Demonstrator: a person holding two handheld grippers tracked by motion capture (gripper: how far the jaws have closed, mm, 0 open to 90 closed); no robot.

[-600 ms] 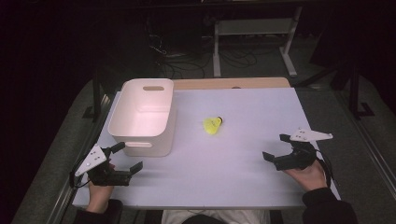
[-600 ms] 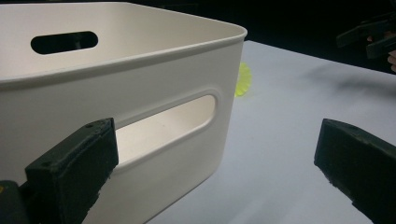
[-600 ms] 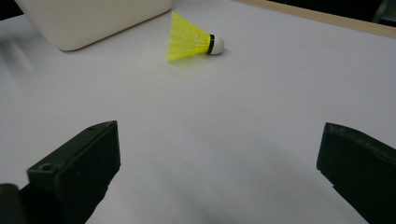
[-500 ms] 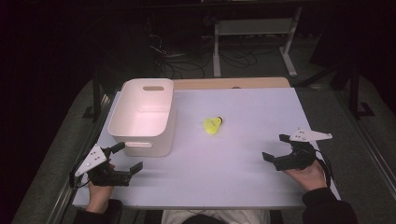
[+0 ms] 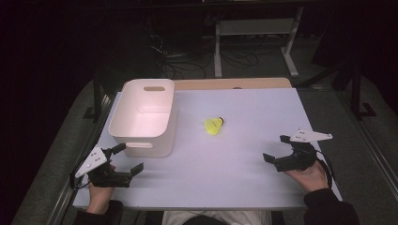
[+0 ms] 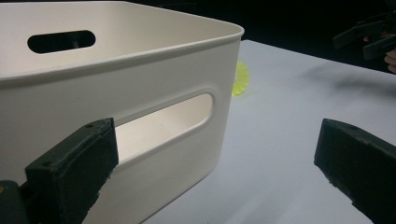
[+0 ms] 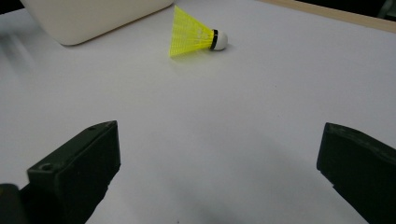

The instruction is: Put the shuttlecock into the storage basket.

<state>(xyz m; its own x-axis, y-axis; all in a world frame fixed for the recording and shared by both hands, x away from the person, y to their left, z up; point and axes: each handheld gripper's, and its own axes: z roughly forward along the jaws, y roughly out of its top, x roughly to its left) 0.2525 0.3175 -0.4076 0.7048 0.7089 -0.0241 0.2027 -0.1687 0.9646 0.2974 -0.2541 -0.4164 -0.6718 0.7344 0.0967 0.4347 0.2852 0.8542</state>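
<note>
Two grippers, both empty, jaws spread wide.
Left gripper (image 5: 126, 158) sits just in front of the bin (image 5: 141, 119); right gripper (image 5: 277, 149) faces the shuttlecock (image 5: 214, 125) lying mid-table (image 5: 225, 168) beside the bin.

No text, label, brand, number or sign can be read in any view. The white bin (image 5: 143, 117), the yellow shuttlecock (image 5: 214, 125) and the pale desk (image 5: 244, 173) carry no legible marking, and the grey plates on both grippers are bare.
</note>
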